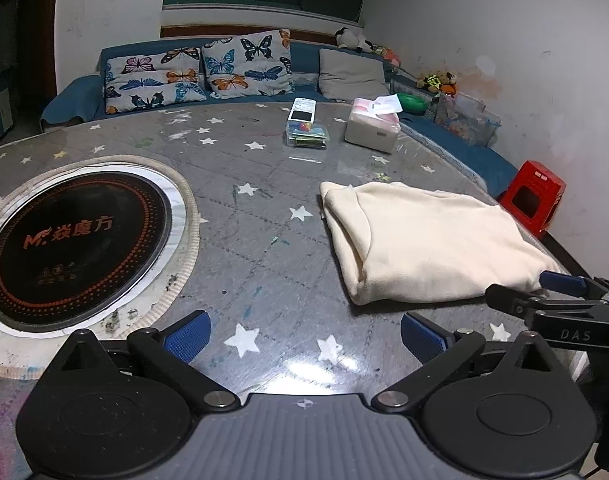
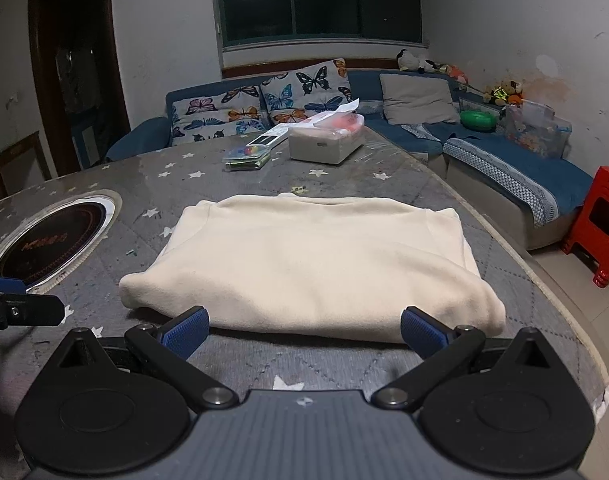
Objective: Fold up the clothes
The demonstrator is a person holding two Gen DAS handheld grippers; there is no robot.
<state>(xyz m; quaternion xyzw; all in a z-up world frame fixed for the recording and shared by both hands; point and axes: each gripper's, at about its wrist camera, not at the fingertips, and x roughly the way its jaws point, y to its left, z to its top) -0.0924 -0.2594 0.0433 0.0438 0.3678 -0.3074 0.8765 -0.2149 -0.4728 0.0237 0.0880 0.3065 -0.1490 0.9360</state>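
Note:
A cream garment (image 2: 312, 264) lies folded into a thick rectangle on the grey star-patterned table (image 2: 304, 360). In the left wrist view the same cream garment (image 1: 428, 240) sits to the right of my left gripper (image 1: 304, 334), which is open over bare table with nothing between its blue pads. My right gripper (image 2: 304, 330) is open just short of the garment's near folded edge, holding nothing. Its fingers (image 1: 560, 284) show at the right edge of the left wrist view, beside the garment's near corner.
A round black induction cooktop (image 1: 76, 240) is set into the table at left. A tissue box (image 1: 372, 128), a remote and a clear case stand at the far side. A blue sofa (image 2: 504, 164) wraps behind; a red stool (image 2: 600, 220) stands right.

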